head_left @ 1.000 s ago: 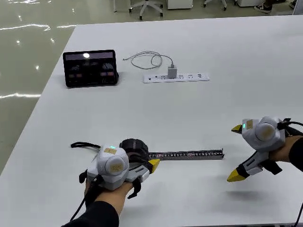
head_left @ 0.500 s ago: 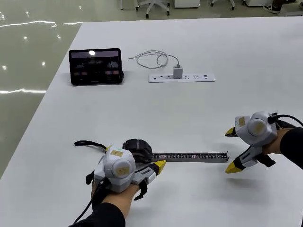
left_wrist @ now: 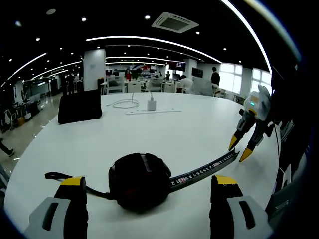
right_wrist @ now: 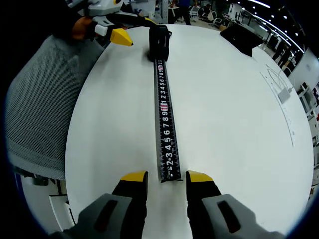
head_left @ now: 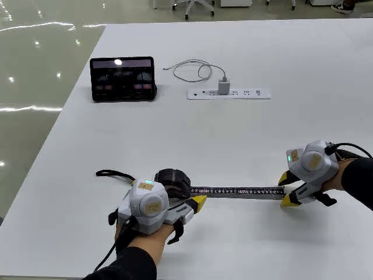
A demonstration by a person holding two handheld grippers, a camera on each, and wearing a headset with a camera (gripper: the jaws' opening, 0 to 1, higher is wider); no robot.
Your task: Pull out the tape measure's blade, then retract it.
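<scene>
Tape measure case: black, round, on the near left of the white worktop. Set between the jaws of the left gripper, which stand wide apart, one at each side of the case and clear of it in the left gripper view. Black strap trailing left from the case.

Blade: drawn out, flat on the worktop, numbered face up. Long axis left to right, pointing right from the case. Tip between the two yellow jaw ends of the right gripper, jaws parted, a narrow gap at each side, not clamped.

Far left: dark tablet, propped up. Far centre: white power strip with charger and looped cable.
</scene>
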